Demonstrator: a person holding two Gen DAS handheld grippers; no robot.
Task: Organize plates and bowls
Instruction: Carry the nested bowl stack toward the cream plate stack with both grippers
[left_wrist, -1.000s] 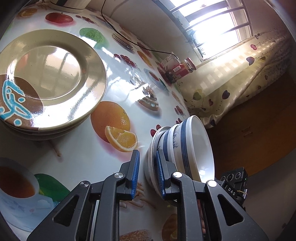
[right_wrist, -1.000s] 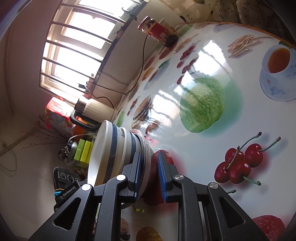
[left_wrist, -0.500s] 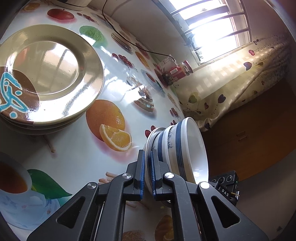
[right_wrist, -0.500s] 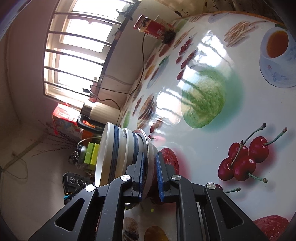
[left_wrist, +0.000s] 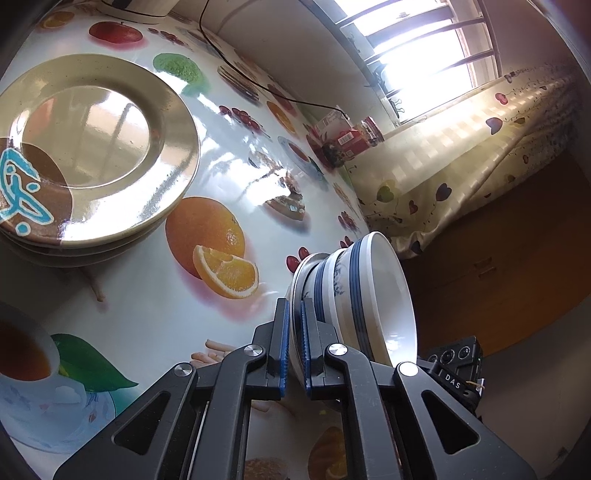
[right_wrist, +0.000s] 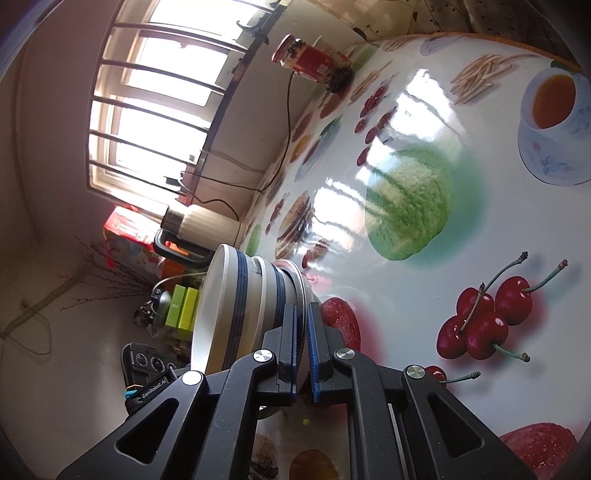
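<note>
Left wrist view: your left tool was clamped on the rim of a white plate, one blue pad on each face. Blue-banded bowls sat nested on that plate, stacked and tipped sideways in the frame, the top bowl's mouth facing right. The load sat over the near edge of the tabletop, which carried a glossy fruit-print cover. A stack of beige plates stood on the tabletop to the upper left, well apart from the bowls; the top one bore a brown patch with a blue mark. A red-labelled jar stood at the far edge below the barred window. A black cable ran along the far edge. The other device's black body showed just beyond the bowls.

Right wrist view: your right tool was clamped on the opposite rim of the plate, pads closed on its thin edge. The bowls lay to the left of the pads, mouth facing left. The tabletop spread to the right. The jar stood at the far edge near the window. A beige kettle stood past the bowls. The left device's body showed at lower left.
</note>
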